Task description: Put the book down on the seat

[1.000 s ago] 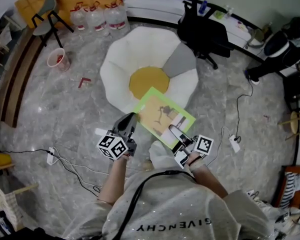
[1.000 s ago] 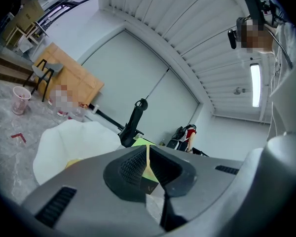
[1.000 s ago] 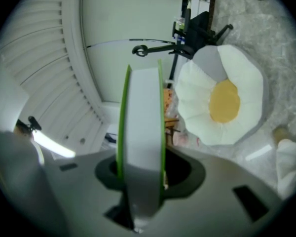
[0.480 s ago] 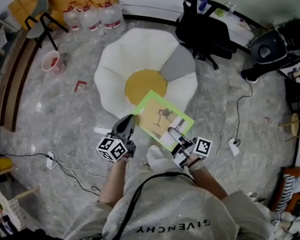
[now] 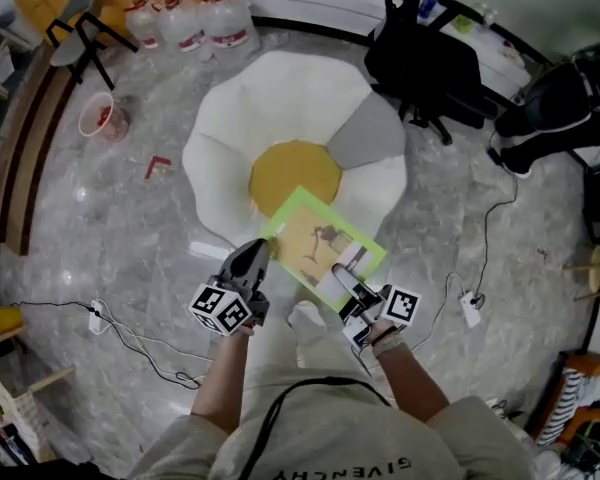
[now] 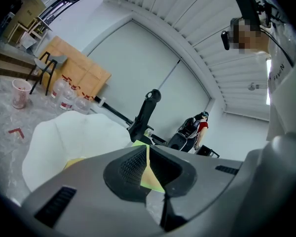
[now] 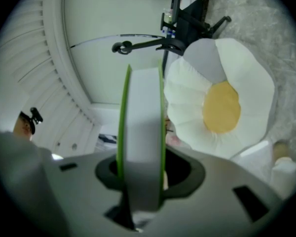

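The book (image 5: 320, 243), green-edged with a pale picture on its cover, hangs level over the near petals of the flower-shaped seat (image 5: 280, 98), which is white with one grey petal and a yellow middle (image 5: 295, 168). My right gripper (image 5: 352, 290) is shut on the book's near edge; in the right gripper view the book (image 7: 142, 127) stands edge-on between the jaws of that gripper (image 7: 140, 174), with the seat (image 7: 246, 63) beyond. My left gripper (image 5: 254, 258) sits at the book's left corner with its tips together. The left gripper view shows the left gripper (image 6: 147, 154) with the green cover beyond its jaws.
A black office chair (image 5: 430, 63) stands behind the seat to the right. Large water bottles (image 5: 185, 23), a small chair (image 5: 75, 33) and a red-and-white cup (image 5: 102, 116) are at the back left. Cables and power strips (image 5: 100, 316) (image 5: 470, 308) lie on the marble floor on both sides.
The person has stepped closer to the seat, carrying the book forward so it overlaps the near petals more. Both grippers keep the same hold and spacing.
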Available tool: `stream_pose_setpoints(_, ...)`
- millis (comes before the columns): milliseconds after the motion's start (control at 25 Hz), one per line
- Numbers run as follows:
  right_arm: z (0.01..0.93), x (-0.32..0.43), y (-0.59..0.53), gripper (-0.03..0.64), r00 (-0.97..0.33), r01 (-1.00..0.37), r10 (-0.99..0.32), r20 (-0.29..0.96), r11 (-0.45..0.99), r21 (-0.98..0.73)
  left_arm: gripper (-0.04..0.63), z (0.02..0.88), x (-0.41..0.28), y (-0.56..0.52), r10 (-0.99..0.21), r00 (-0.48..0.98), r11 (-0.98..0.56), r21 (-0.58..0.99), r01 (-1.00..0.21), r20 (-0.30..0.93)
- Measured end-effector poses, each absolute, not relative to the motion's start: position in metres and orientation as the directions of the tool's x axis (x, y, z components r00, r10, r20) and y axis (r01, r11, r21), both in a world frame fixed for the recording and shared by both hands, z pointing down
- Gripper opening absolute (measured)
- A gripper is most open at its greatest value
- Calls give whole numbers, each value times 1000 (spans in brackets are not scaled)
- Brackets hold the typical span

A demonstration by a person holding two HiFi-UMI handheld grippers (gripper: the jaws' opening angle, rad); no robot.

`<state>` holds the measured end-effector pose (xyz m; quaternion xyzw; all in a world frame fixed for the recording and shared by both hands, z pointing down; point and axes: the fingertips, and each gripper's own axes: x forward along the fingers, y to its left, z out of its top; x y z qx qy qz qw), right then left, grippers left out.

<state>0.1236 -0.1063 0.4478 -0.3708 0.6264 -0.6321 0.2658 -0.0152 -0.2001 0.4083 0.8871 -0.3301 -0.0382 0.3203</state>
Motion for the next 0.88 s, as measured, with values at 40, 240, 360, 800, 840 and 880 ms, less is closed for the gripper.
stream_pose_setpoints(40, 453, 124, -107, 153, -594, -142, -792, 137, -65, -988, 43, 413, -13, -200, -610, 778, -575, 592, -564, 150)
stream_pose_setpoints(240, 488, 119, -119, 153, -641, -188, -753, 151, -37, -981, 43, 448, -8, -207, -599, 781, -558, 607, -566, 178)
stream_pose_setpoints(360, 520, 115, -125, 153, -642, -187, -751, 157, -46, -981, 43, 474, -11, -210, -578, 793, -563, 609, -559, 194)
stream_pose_setpoints(800, 622, 113, -183, 153, -604, -182, -780, 164, -65, -981, 43, 585, -14, -277, -593, 789, -554, 632, -542, 157)
stream_pose_setpoints(840, 630, 110, -187, 153, -609, -187, -775, 169, -67, -980, 43, 595, -14, -282, -584, 795, -558, 632, -539, 163)
stream_pose_setpoints(880, 636, 107, -191, 153, -611, -192, -772, 176, -71, -979, 43, 602, -13, -286, -574, 801, -562, 631, -535, 167)
